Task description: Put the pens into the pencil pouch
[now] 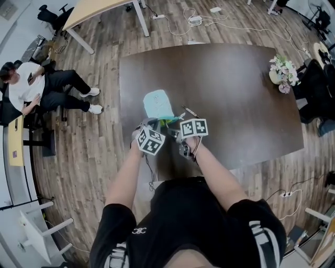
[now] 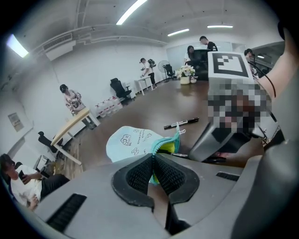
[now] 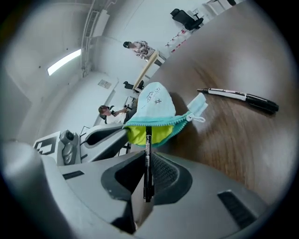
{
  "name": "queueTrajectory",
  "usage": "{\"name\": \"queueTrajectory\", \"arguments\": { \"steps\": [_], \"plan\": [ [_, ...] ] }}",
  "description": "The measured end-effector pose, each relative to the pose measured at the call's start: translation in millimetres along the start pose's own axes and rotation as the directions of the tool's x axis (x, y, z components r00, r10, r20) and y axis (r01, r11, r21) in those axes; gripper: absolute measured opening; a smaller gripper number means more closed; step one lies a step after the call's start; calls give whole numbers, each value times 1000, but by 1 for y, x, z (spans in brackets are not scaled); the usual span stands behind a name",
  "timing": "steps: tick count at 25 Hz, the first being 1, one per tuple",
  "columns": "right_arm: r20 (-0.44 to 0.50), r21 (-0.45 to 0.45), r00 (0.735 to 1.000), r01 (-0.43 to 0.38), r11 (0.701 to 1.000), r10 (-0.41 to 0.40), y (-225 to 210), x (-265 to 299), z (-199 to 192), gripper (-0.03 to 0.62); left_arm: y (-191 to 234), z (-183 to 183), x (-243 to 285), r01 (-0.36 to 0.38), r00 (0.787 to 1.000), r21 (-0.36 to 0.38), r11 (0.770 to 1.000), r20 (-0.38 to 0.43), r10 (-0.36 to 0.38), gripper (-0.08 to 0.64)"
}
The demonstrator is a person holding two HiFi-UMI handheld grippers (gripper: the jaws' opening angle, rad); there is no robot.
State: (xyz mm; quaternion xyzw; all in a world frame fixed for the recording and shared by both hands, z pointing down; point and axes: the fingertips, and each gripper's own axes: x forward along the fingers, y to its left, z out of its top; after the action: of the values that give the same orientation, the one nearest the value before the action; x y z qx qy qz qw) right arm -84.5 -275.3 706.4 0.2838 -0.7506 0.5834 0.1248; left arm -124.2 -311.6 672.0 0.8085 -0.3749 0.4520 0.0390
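A light blue pencil pouch (image 1: 157, 103) lies on the dark table (image 1: 235, 99), its zipper mouth open toward me and showing yellow-green lining (image 3: 140, 134). My left gripper (image 2: 154, 162) is shut on the pouch's (image 2: 131, 141) near zipper edge and holds the mouth up. My right gripper (image 3: 147, 161) is shut on a black pen (image 3: 147, 154) whose tip points into the opening. A second black pen (image 3: 243, 97) lies loose on the table right of the pouch (image 3: 154, 103). This second pen (image 2: 181, 123) shows in the left gripper view too. Both grippers (image 1: 157, 125) (image 1: 180, 130) sit close together at the pouch's near end.
A vase of flowers (image 1: 282, 72) stands at the table's far right corner. A person sits on a chair (image 1: 36, 89) on the floor to the left. Cables (image 1: 199, 22) lie on the floor beyond the table, and a light wooden desk (image 1: 99, 10) stands at the back.
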Motion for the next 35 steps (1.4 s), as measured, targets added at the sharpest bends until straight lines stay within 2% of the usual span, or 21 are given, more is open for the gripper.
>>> {"name": "queueTrajectory", "arguments": {
  "steps": [4,9,15,18,22,24,27,30,33,35],
  "plan": [
    [31,51,999,-29,998,28,5,18,19,43,-2,2,-2,3,1000,9,1000,13,-3,14],
    [81,107,996,-49,993,41,2,31,39,43,-2,7,-4,8,999,-15,1000,35,-8,14],
    [164,158,986,-49,986,23,-1,43,61,43,4,7,-6,12,999,-10,1000,53,-12,14],
    [236,170,972,-48,984,7,-1,44,72,43,5,10,-8,23,998,-13,1000,65,-22,14],
    [360,197,933,-63,978,-13,-3,41,87,44,4,16,-10,44,995,-11,999,88,-43,14],
    [394,217,919,-72,973,-20,-5,41,90,44,5,19,-10,49,994,-9,999,99,-48,14],
    [400,227,916,-59,972,-38,-8,44,92,46,8,19,-8,55,993,-13,998,106,-54,14],
    [379,201,924,-37,979,-43,-8,44,91,51,9,20,-7,59,992,-17,998,110,-56,14],
    [325,154,945,-5,988,-45,-7,44,84,122,11,19,-4,55,992,-27,998,111,-52,14],
    [282,105,957,40,994,-68,-7,45,78,135,14,15,-3,55,993,-46,997,109,-49,14]
  ]
}}
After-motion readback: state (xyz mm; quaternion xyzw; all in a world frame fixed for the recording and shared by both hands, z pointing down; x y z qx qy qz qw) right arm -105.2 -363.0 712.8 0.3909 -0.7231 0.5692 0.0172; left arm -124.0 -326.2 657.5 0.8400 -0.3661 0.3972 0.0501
